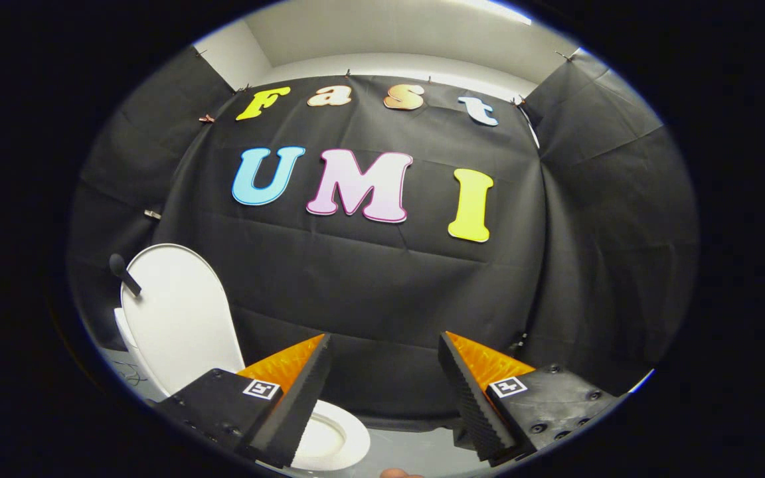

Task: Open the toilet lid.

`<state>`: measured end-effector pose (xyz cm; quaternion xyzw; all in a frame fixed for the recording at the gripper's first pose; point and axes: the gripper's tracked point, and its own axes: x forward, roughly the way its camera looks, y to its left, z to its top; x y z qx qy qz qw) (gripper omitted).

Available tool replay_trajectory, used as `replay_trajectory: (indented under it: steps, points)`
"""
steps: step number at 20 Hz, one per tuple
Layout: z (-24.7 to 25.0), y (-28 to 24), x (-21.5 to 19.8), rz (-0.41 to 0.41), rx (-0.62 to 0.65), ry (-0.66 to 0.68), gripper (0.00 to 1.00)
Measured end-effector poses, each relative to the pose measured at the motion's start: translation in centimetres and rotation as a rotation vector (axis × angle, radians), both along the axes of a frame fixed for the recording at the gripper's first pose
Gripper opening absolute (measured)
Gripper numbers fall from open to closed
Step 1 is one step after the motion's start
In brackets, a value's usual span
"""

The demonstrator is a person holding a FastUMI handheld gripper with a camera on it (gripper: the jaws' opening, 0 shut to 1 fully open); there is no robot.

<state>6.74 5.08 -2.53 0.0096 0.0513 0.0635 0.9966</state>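
Toilet lid [180, 312]: white, raised upright, standing left of the tool's left finger, a dark handle near its top edge.
Toilet bowl [336, 438]: white rim exposed, low down, partly behind the left finger.
Tool [382, 382]: fingers spread wide, holding nothing, black cloth wall beyond the gap.
Floor [416, 451]: pale grey, between the fingers.

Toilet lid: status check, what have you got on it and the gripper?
Gripper open, fingers apart, holding nothing. Toilet lid raised, standing upright beyond the left finger, bowl rim exposed below. Nothing between fingers and lid; black cloth wall ahead.
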Motion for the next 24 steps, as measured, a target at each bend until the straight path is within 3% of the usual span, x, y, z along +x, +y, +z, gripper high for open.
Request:
replay_trajectory:
  steps: [9,24]
  points:
    - [-2.8,-2.4,-0.6,-0.067,0.049,0.012,0.98]
    - [-4.0,-1.6,-1.4,-0.039,0.025,0.025,0.98]
